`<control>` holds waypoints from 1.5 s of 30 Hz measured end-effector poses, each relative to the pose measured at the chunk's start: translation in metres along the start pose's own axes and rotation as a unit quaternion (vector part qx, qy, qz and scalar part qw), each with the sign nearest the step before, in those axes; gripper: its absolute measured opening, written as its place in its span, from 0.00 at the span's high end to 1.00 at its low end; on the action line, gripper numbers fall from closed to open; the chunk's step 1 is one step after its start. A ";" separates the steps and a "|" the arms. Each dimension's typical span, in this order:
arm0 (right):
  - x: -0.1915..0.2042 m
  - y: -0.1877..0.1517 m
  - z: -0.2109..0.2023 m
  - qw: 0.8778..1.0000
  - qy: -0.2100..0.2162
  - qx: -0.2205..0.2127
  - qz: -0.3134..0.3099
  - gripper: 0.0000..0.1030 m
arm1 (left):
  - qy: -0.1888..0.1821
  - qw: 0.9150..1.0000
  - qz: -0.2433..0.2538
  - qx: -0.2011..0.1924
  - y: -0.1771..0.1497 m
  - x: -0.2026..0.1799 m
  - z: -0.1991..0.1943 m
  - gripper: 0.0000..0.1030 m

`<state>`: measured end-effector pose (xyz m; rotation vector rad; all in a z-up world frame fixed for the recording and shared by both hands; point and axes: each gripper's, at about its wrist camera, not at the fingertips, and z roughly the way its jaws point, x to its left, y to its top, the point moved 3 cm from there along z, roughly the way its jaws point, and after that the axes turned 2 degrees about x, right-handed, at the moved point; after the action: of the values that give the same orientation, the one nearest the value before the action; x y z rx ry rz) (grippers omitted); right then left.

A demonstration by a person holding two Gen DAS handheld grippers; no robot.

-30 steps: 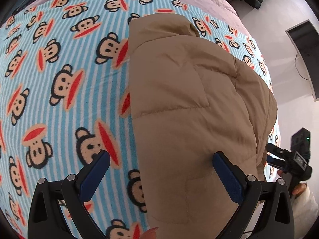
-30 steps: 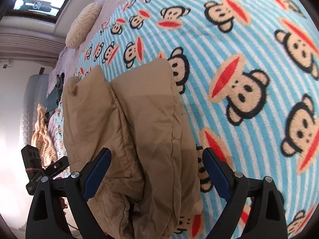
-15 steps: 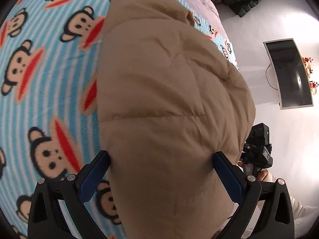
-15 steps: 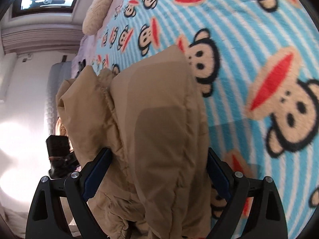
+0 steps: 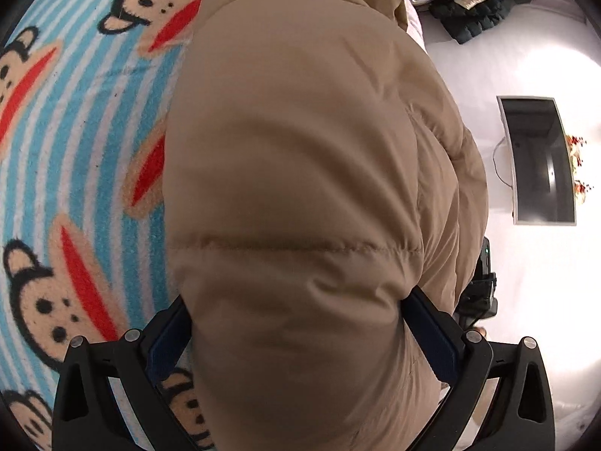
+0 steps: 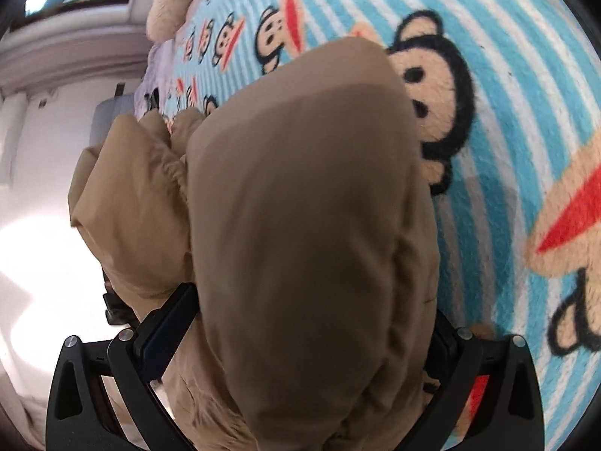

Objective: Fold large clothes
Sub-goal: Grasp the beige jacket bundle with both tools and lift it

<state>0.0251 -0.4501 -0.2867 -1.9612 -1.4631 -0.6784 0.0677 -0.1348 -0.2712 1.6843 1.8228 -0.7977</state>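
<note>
A tan puffer jacket (image 5: 300, 173) lies folded on a blue striped monkey-print blanket (image 5: 75, 143). My left gripper (image 5: 296, 323) is wide open, and the padded jacket bulges between its blue fingers (image 5: 432, 334). My right gripper (image 6: 300, 330) is also wide open around another bulging part of the jacket (image 6: 300, 206), with its blue fingers (image 6: 169, 323) at either side. Both pairs of fingertips are hidden by fabric. An elastic cuff (image 6: 172, 165) shows at the left of the right wrist view.
The blanket (image 6: 526, 112) covers a bed. A dark screen (image 5: 541, 161) stands on the white floor beyond the bed edge. A pile of dark clothes (image 5: 473, 7) lies at the far right. A cream cushion (image 6: 169, 3) lies at the bed's far end.
Both grippers have moved down and in onto the jacket, which now fills the space between the open fingers. The jaws have stayed wide open.
</note>
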 end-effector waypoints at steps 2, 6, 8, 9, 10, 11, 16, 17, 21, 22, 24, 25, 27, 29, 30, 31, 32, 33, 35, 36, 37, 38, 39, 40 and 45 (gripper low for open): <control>0.001 -0.001 0.001 1.000 -0.003 0.000 0.007 0.02 | 0.007 1.000 0.004 -0.008 -0.002 -0.009 -0.002 0.05; 0.007 -0.004 -0.001 1.000 0.019 -0.003 0.018 0.33 | 0.017 0.999 0.012 -0.024 -0.006 -0.023 -0.011 0.23; 0.016 -0.006 -0.004 0.999 0.032 -0.005 0.009 0.45 | 0.018 0.999 0.014 -0.033 -0.008 -0.031 -0.018 0.28; 0.022 -0.008 -0.005 0.999 0.039 -0.006 0.005 0.51 | 0.019 0.999 0.018 -0.036 -0.007 -0.033 -0.020 0.29; 0.028 -0.008 -0.005 0.999 0.043 -0.007 0.001 0.54 | 0.020 0.999 0.025 -0.042 -0.008 -0.040 -0.024 0.29; 0.035 -0.009 -0.006 0.999 0.046 -0.009 -0.005 0.55 | 0.019 0.998 0.030 -0.046 -0.007 -0.043 -0.029 0.29; 0.082 -0.009 0.000 0.997 0.057 -0.027 -0.032 0.55 | 0.008 0.996 0.050 -0.072 -0.001 -0.047 -0.071 0.29; 0.092 -0.007 0.004 0.997 0.058 -0.029 -0.037 0.55 | 0.008 0.995 0.055 -0.080 0.003 -0.045 -0.084 0.29; 0.139 0.001 0.038 0.995 0.066 -0.039 -0.057 0.55 | 0.012 0.993 0.066 -0.102 0.019 -0.024 -0.130 0.29; 0.146 0.002 0.045 0.995 0.067 -0.040 -0.059 0.55 | 0.016 0.992 0.068 -0.107 0.024 -0.015 -0.143 0.29; 0.167 0.005 0.073 0.995 0.068 -0.040 -0.066 0.55 | 0.023 0.991 0.066 -0.115 0.032 0.007 -0.168 0.29; 0.180 0.008 0.092 0.995 0.068 -0.038 -0.070 0.55 | 0.029 0.990 0.065 -0.119 0.037 0.018 -0.179 0.29; 0.199 0.013 0.123 0.994 0.069 -0.033 -0.076 0.55 | 0.042 0.989 0.060 -0.132 0.050 0.045 -0.205 0.29; 0.218 0.020 0.158 0.994 0.070 -0.027 -0.083 0.55 | 0.051 0.987 0.053 -0.140 0.062 0.071 -0.226 0.29; 0.227 0.024 0.176 0.994 0.069 -0.023 -0.086 0.55 | 0.055 0.987 0.048 -0.143 0.066 0.083 -0.234 0.29; 0.231 0.026 0.187 0.994 0.068 -0.021 -0.089 0.55 | 0.060 0.986 0.044 -0.146 0.070 0.099 -0.242 0.29; 0.237 0.030 0.204 0.993 0.065 -0.017 -0.092 0.55 | 0.066 0.986 0.038 -0.151 0.075 0.117 -0.250 0.29; 0.241 0.034 0.219 0.994 0.060 -0.012 -0.093 0.55 | 0.068 0.985 0.033 -0.154 0.076 0.128 -0.252 0.29; 0.243 0.039 0.242 0.995 0.043 -0.005 -0.087 0.53 | 0.077 0.984 0.011 -0.159 0.082 0.165 -0.256 0.29; 0.243 0.037 0.250 0.996 0.029 -0.006 -0.081 0.49 | 0.080 0.984 0.003 -0.158 0.083 0.175 -0.253 0.27; 0.244 0.037 0.254 0.997 0.019 -0.009 -0.075 0.44 | 0.082 0.984 -0.011 -0.156 0.084 0.190 -0.250 0.25; 0.245 0.036 0.255 0.997 0.013 -0.013 -0.069 0.44 | 0.077 0.984 -0.025 -0.156 0.084 0.202 -0.249 0.25; 0.251 0.039 0.254 0.998 0.010 -0.014 -0.066 0.42 | 0.074 0.984 -0.031 -0.158 0.082 0.206 -0.251 0.25; 0.261 0.037 0.253 0.998 -0.003 -0.016 -0.063 0.40 | 0.074 0.983 -0.035 -0.162 0.081 0.208 -0.254 0.25; 0.281 0.008 0.198 0.990 -0.078 -0.088 -0.076 0.39 | 0.156 0.964 0.021 -0.213 0.066 0.183 -0.294 0.25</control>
<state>0.1170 -0.1241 -0.2277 -2.0919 -1.7121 -0.7578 0.1216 0.2075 -0.2070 1.6149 1.9804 -0.1018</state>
